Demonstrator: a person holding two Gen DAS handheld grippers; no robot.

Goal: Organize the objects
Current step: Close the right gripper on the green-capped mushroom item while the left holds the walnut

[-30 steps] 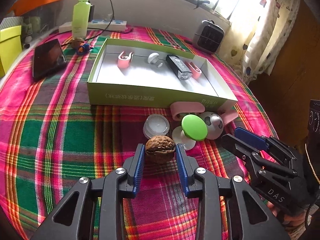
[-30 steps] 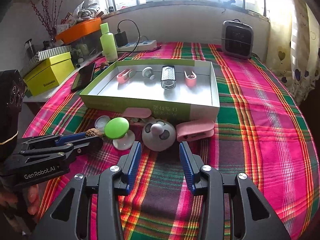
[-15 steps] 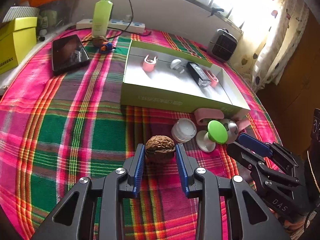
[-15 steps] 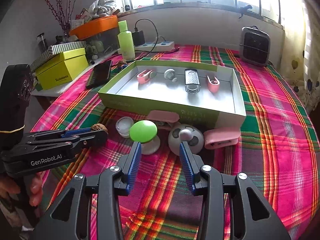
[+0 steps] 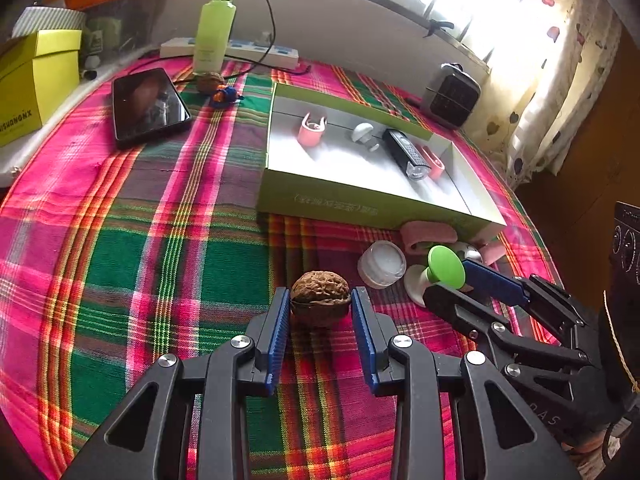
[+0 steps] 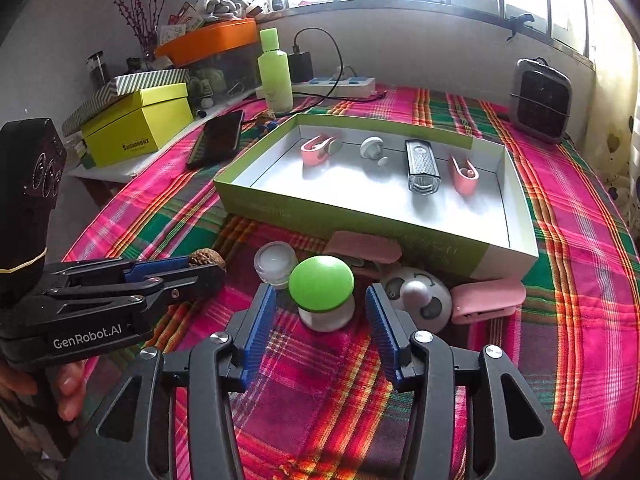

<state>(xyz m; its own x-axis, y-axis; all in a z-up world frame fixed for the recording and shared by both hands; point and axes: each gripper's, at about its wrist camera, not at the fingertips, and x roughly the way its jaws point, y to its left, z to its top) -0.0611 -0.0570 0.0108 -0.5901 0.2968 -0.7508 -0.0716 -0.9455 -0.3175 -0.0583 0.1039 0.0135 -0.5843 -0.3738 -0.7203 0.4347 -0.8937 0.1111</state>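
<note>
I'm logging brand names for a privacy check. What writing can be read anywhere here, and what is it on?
"GenRobot.AI": side of the left gripper, white letters on black.
"DAS": body of the right gripper, partly cut off.
"SUSHANGNX", roughly: front of the yellow box, small, so the spelling is unsure.
Pale print on the front wall of the green tray: too faint to read.
</note>
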